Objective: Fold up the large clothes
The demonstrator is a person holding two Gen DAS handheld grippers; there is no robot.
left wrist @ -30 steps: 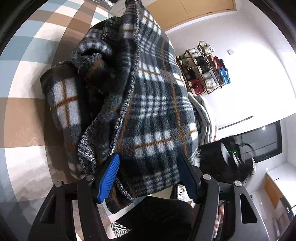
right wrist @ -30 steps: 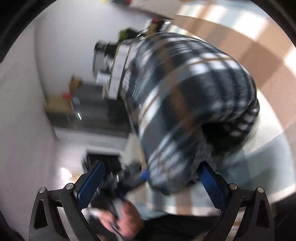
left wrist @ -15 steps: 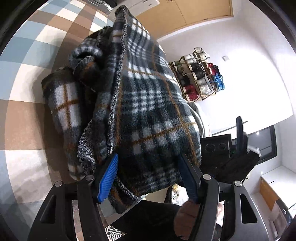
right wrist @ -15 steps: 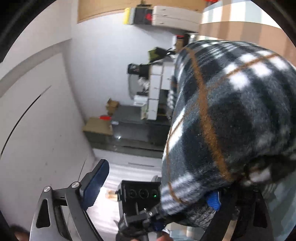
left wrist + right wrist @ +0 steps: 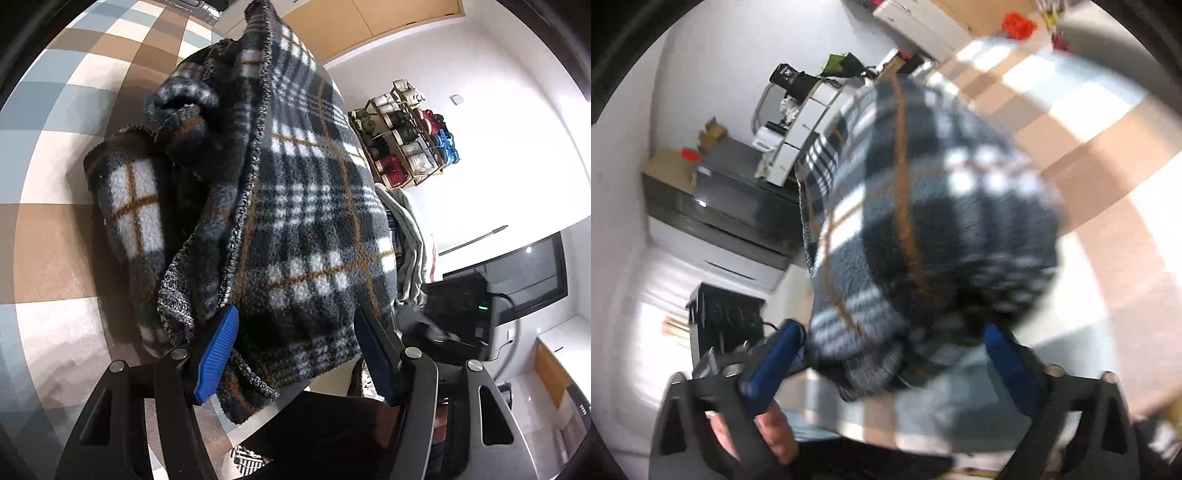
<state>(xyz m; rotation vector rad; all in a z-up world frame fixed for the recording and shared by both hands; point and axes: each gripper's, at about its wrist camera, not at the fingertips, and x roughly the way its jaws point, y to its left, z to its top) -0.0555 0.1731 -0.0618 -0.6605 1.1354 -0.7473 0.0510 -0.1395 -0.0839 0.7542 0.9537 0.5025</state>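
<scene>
Plaid fleece garment [image 5: 306, 236], bundled: left claw [image 5: 295, 354] clenched on its hem; right claw [image 5: 890, 354] opening, apparently released, fleece between pads.

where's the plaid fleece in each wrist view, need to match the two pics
Left wrist view: the plaid fleece garment fills the centre, bunched from top to bottom, its lower end between the left hand-held gripper fingers.
Right wrist view: the same fleece is a blurred rounded bundle at centre, its lower end between the right hand-held gripper fingers, whose jaws are opening.
Shared landmark: the blue, tan and white checked surface beneath it.
</scene>
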